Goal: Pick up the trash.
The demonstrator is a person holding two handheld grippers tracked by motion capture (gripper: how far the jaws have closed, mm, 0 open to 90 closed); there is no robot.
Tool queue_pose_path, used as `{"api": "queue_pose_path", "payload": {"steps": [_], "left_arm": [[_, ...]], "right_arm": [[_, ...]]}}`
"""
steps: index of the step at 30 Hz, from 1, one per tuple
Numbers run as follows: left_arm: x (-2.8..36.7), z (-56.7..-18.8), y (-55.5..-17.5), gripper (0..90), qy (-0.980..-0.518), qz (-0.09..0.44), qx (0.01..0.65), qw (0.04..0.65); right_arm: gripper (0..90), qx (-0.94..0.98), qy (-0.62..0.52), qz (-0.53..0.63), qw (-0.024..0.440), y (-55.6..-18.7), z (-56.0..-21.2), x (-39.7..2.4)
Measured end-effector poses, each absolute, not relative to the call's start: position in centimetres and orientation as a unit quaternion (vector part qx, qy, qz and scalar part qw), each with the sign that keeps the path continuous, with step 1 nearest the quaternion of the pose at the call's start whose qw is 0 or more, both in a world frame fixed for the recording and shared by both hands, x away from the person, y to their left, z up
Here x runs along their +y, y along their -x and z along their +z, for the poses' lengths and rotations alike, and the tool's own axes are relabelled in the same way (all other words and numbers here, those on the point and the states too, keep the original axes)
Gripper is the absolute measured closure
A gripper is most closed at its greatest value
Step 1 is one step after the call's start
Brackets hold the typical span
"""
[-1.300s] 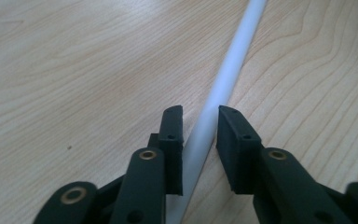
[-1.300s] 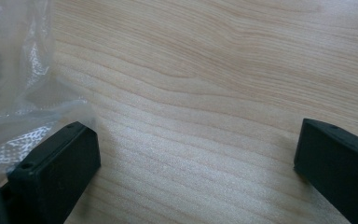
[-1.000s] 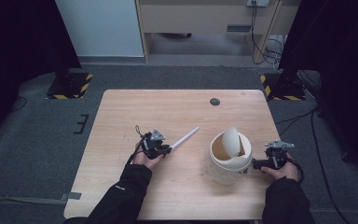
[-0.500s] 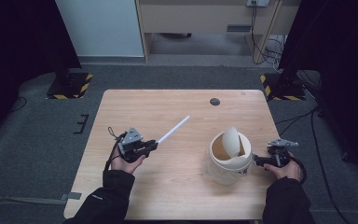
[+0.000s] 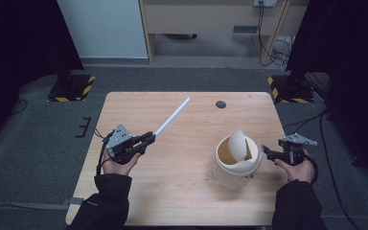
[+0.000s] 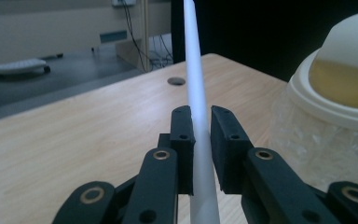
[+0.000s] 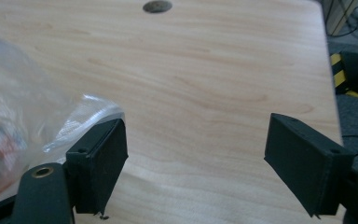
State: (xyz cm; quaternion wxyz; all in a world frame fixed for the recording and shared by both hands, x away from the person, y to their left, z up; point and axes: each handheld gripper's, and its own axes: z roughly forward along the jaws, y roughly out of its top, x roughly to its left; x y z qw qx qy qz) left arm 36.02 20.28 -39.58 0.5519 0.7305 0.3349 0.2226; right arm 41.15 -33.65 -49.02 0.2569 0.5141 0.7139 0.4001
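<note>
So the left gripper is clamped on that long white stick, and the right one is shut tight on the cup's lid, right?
Not quite. The left gripper is indeed clamped on the white stick. But the right gripper is open: the right gripper view shows its jaws spread wide, holding nothing, with only clear plastic wrap by one jaw. In the high view it sits beside the cup.
</note>
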Motion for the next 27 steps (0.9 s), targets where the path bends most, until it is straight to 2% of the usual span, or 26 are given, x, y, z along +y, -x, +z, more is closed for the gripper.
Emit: {"api": "queue_pose_path", "payload": {"steps": [3,6,9,11,16,22,27], "left_arm": [[20.2,-39.0,-35.8,79.1,-0.727,0.23,0.326,0.559],[19.9,-38.8,-35.6,79.1,-0.73,0.228,0.321,0.559],[19.7,-39.0,-35.6,79.1,-0.732,0.229,0.319,0.557],[19.5,-39.2,-35.7,79.1,-0.735,0.226,0.32,0.553],[19.4,-39.6,-35.7,79.1,-0.739,0.223,0.321,0.548],[19.4,-39.6,-35.8,79.1,-0.74,0.223,0.322,0.547],[19.5,-39.6,-35.8,79.1,-0.738,0.223,0.323,0.548]], "right_arm": [[21.8,0.696,-0.517,0.408,0.285,-40.9,-47.8,-34.0],[21.7,0.699,-0.517,0.399,0.292,-40.9,-47.7,-34.1],[22.3,0.711,-0.519,0.386,0.276,-40.9,-48.3,-34.1],[22.0,0.734,-0.52,0.36,0.247,-40.8,-49.6,-34.3],[21.4,0.753,-0.531,0.317,0.224,-40.5,-51.1,-35.0],[21.2,0.77,-0.527,0.283,0.223,-40.3,-51.9,-35.8],[19.5,0.74,-0.54,0.32,0.24,-40.3,-51.0,-35.8]]}}
